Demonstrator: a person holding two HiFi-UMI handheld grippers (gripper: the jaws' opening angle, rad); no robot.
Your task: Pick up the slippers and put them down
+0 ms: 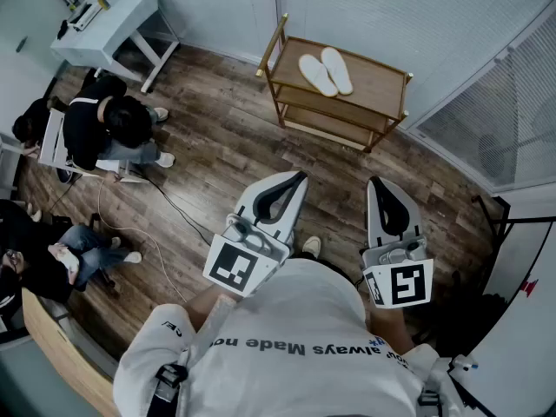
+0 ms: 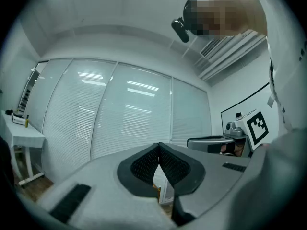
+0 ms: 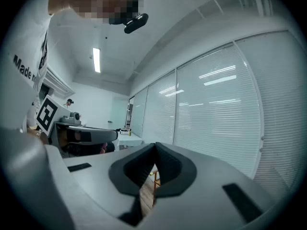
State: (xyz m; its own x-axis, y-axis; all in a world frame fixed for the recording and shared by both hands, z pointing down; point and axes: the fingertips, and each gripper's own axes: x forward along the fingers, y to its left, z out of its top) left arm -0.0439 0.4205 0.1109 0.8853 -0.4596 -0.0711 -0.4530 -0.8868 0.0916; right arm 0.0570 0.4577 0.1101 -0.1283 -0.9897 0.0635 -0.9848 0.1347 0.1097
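The slippers, a white pair, are lying side by side with their soles up or flat (which, I cannot tell) on the top board of a wooden shelf. They are sitting toward its left half, and nothing is touching them. The shelf is standing against a wall of pale closed blinds, on a dark wooden floor that is running across the whole room. Well short of the shelf, the left tongs and the right tongs are being held level above the floor, both pointing toward the shelf. Each pair's tips are pressing together with nothing between them. A person in a white shirt is holding them. Off to the left, seated people are gathering on the floor boards, with a thin cable trailing past them. A white counter is standing in the far left corner.
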